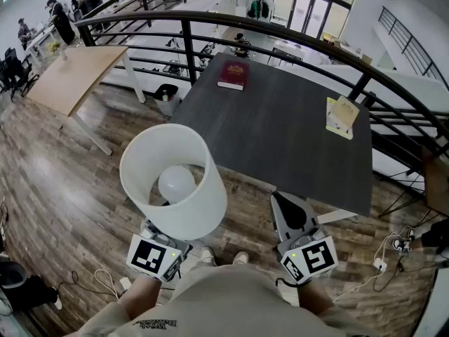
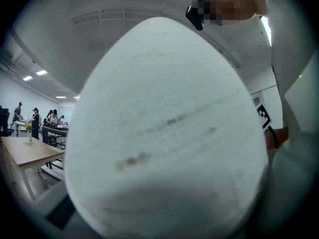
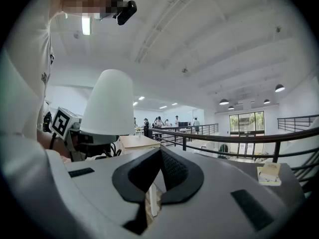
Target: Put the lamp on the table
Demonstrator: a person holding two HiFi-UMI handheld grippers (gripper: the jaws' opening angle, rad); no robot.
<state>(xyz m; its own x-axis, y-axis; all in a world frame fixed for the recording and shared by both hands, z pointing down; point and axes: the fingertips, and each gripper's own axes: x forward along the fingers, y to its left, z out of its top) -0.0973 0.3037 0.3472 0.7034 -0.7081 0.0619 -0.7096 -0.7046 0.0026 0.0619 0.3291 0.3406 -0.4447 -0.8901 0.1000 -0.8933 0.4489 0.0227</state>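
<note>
Lamp [image 1: 205,209] was off the dark table [image 1: 280,135], held upright over the wood floor just beside the table's near left corner. White drum shade, open at the top; one round white bulb [image 1: 176,183] sat inside it, low and near centre.

Left gripper [image 1: 161,243] was directly under the shade, carrying the lamp by the part below it. Its own view was filled by the shade [image 2: 164,133], so the jaws did not show there; the right gripper view caught that gripper [image 3: 87,141] clamped beneath the shade [image 3: 107,103].

Right gripper [image 1: 280,201] was level with the table's near edge, well apart from the lamp. Jaw tips met (a narrow slit lower down showed only floor) and it held nothing [image 3: 159,156].

On the table: a dark red book [image 1: 233,74] at the far left, a cream box on a yellow card [image 1: 342,116] at the right edge.
</note>
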